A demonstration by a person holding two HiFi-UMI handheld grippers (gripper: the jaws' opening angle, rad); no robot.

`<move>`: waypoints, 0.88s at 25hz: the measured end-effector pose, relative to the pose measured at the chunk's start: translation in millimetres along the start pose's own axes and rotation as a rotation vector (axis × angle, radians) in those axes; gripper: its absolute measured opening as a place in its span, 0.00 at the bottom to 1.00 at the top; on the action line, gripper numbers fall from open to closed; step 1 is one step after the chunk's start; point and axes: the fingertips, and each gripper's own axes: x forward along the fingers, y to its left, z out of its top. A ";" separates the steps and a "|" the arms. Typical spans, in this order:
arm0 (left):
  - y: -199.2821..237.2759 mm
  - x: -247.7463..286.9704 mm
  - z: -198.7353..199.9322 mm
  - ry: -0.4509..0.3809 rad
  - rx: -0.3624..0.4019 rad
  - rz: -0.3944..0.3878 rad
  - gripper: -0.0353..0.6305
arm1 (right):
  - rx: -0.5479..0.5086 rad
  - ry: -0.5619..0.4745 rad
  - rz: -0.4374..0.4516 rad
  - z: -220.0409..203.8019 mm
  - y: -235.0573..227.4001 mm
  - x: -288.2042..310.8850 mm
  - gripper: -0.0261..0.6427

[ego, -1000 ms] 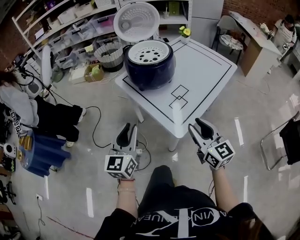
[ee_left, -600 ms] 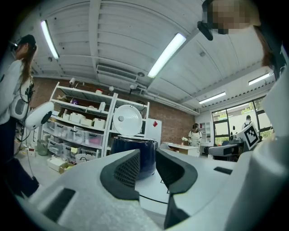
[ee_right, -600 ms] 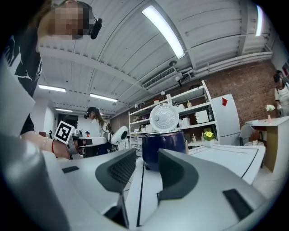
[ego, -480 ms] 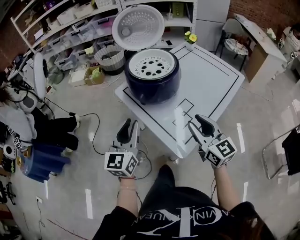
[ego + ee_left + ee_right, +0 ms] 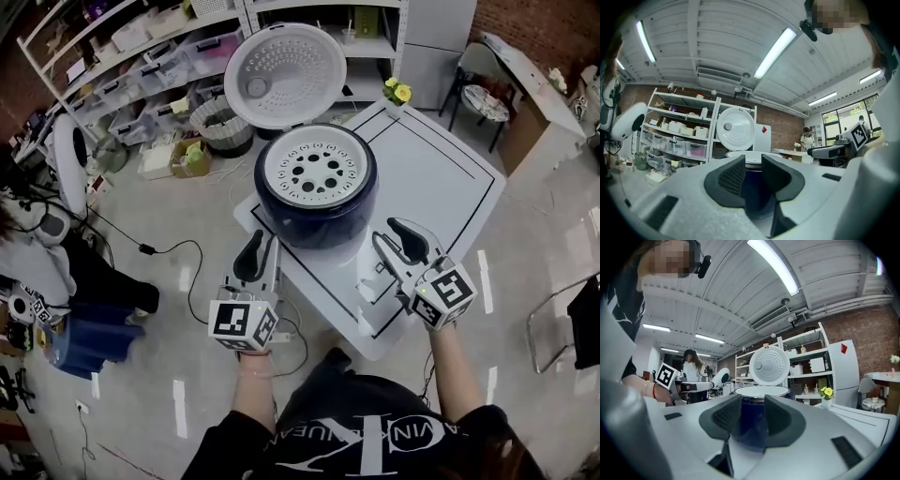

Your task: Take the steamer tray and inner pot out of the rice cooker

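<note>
Steamer tray (image 5: 316,173): white, perforated, seated level in the mouth of the dark blue rice cooker (image 5: 319,223); untouched. Inner pot: hidden, presumably under the tray. Lid (image 5: 284,75): swung up and back, clear of the opening. Cooker close to the near edge of the white table (image 5: 441,178).

Left gripper (image 5: 258,255): just off the table's near edge, short of the cooker; fingers released, narrow gap, nothing between. Right gripper (image 5: 394,242): over the table's near corner, beside the cooker; fingers released, wider gap, nothing between. Both aimed at the blue wall just under the rim.

Risks, as judged:
- Coming in at wall height: bumping the cooker and shoving it across the smooth top.
- Pinching the thin tray rim on one side only: tilting, jamming against the pot, or slipping off the pads.
- Left gap possibly too narrow for the rim; worth widening before contact.
- Lifting too far back: striking the raised lid.
</note>
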 end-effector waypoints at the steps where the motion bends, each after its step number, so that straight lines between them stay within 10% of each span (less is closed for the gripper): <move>1: 5.0 9.1 0.6 0.001 0.001 0.000 0.17 | -0.009 0.003 0.001 2.5 -6.1 9.2 0.25; 13: 56.5 91.0 4.3 0.005 0.024 0.011 0.17 | -0.139 0.145 -0.014 22.1 -78.0 112.9 0.25; 22: 73.7 128.0 -3.7 0.014 0.080 -0.018 0.17 | -0.408 0.518 -0.037 -15.6 -124.1 195.2 0.30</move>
